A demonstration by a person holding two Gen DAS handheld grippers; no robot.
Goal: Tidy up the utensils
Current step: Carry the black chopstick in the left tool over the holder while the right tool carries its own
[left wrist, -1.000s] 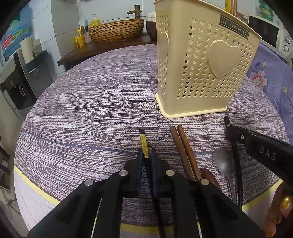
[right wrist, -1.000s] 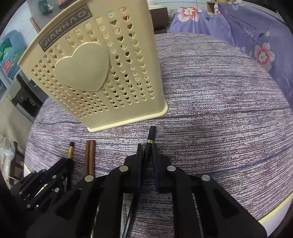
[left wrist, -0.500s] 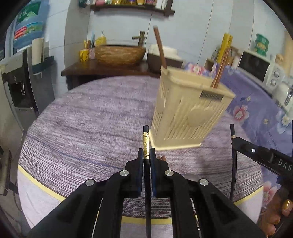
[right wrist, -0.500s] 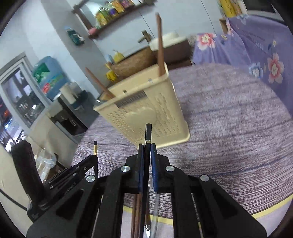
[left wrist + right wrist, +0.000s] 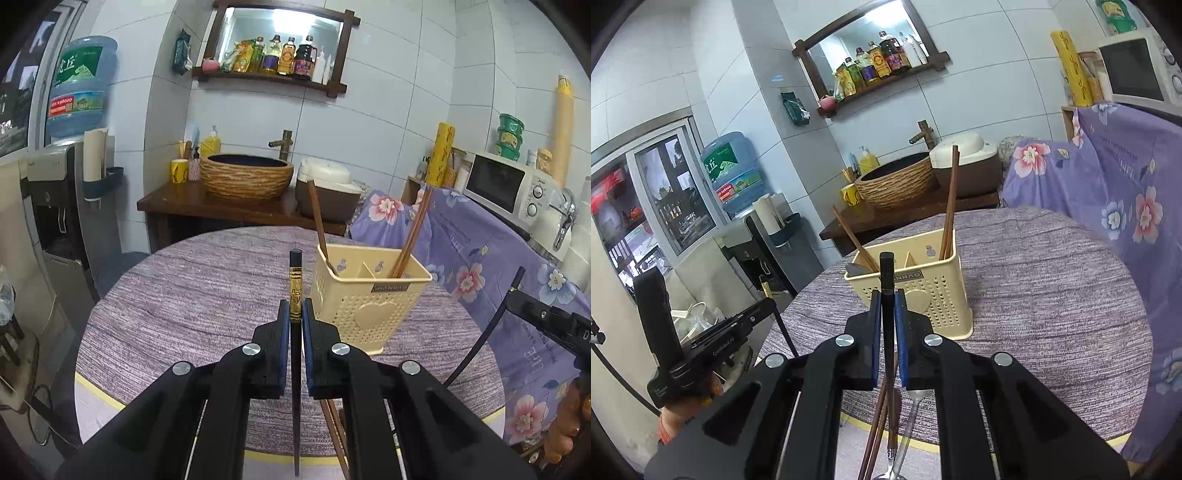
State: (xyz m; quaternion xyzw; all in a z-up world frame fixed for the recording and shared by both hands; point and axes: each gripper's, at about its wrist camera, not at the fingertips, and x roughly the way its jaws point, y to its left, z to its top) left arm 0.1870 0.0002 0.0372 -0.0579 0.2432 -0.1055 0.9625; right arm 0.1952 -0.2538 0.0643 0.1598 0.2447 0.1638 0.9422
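My left gripper (image 5: 294, 317) is shut on a black chopstick (image 5: 294, 273) with a gold band and holds it high above the table, left of the cream utensil basket (image 5: 369, 310). My right gripper (image 5: 887, 310) is shut on a second black chopstick (image 5: 887, 269), raised in front of the basket (image 5: 923, 295). The basket holds brown chopsticks (image 5: 410, 236) and a brown-handled utensil (image 5: 317, 221). A brown chopstick pair (image 5: 877, 428) and a metal spoon (image 5: 905, 435) lie on the table below my right gripper.
The round table has a purple woven cloth (image 5: 184, 295). A flowered purple cover (image 5: 480, 258) drapes furniture at the right. A wooden counter with a woven basin (image 5: 245, 175) stands behind the table. A water dispenser (image 5: 62, 184) stands at the left.
Both grippers have lifted their black chopsticks off the table and risen well above it. The basket now sits lower and farther in both views.
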